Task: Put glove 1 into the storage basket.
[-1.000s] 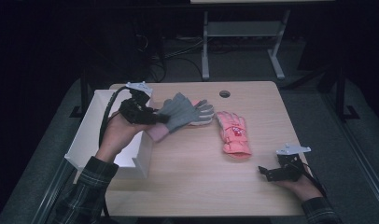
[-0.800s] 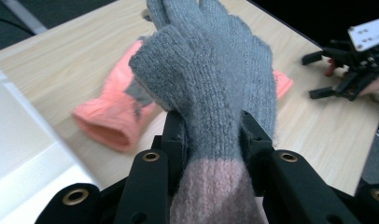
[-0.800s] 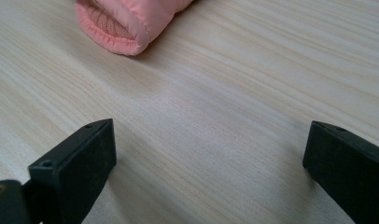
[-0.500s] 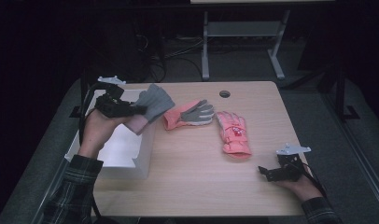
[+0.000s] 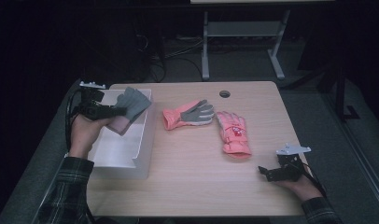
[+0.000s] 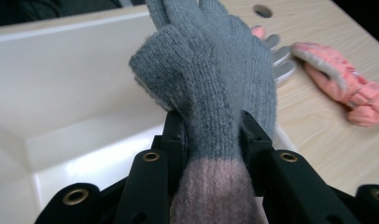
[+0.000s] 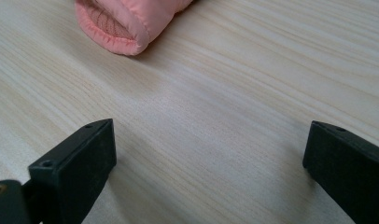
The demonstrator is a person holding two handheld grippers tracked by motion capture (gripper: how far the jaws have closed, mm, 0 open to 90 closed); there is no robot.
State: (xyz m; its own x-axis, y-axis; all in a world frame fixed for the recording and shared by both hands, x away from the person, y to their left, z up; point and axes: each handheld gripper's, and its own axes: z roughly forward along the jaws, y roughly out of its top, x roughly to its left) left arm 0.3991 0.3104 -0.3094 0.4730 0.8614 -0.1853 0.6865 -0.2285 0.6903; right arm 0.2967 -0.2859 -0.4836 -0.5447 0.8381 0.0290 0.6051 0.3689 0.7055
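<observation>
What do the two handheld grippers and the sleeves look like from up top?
Both the left gripper and the right gripper are black with two blocky jaws, and each carries a grey three-cornered plate on top. A black cable loops from the left one. The person's sleeves are dark plaid.

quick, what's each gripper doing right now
Left gripper: shut on the grey knit glove, over the white bin.
Right gripper: open, holding nothing, low over the table.
</observation>
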